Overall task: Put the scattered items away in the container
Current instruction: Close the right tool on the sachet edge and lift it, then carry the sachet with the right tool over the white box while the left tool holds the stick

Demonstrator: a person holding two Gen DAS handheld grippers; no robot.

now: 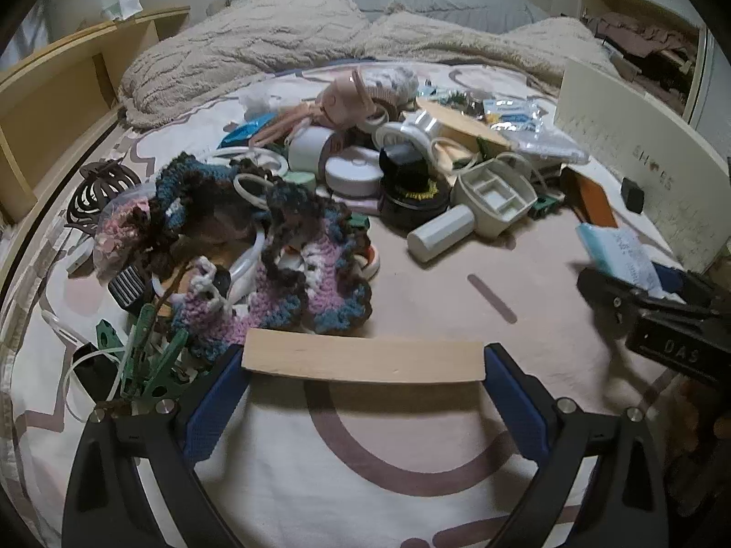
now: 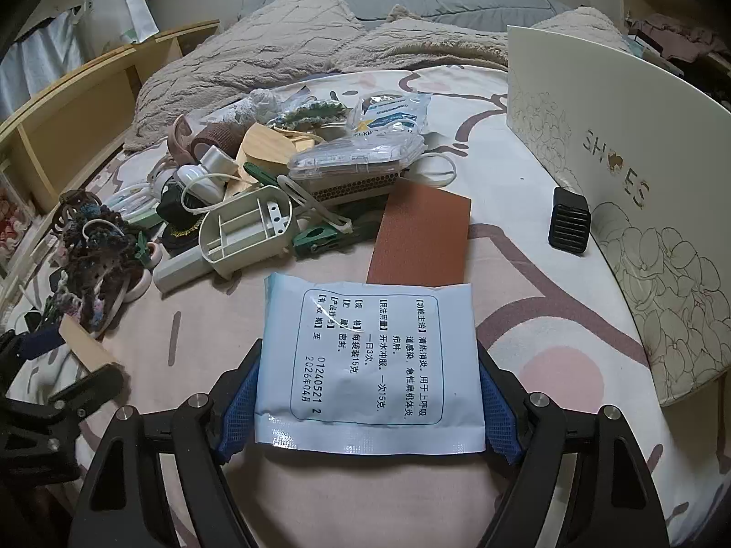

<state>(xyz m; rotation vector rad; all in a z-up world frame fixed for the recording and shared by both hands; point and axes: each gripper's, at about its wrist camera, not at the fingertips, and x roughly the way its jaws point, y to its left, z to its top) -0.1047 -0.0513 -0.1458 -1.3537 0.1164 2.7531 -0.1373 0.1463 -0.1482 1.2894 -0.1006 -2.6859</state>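
Fingers of the right gripper [image 2: 368,404] pinch a pale-blue printed sachet [image 2: 368,365]; left gripper [image 1: 363,365] clamps a plain wooden block [image 1: 363,358].

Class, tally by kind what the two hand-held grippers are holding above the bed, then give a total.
Wooden block, in the left hand-held gripper: 1
Pale blue sachet, in the right hand-held gripper: 1
Total: 2
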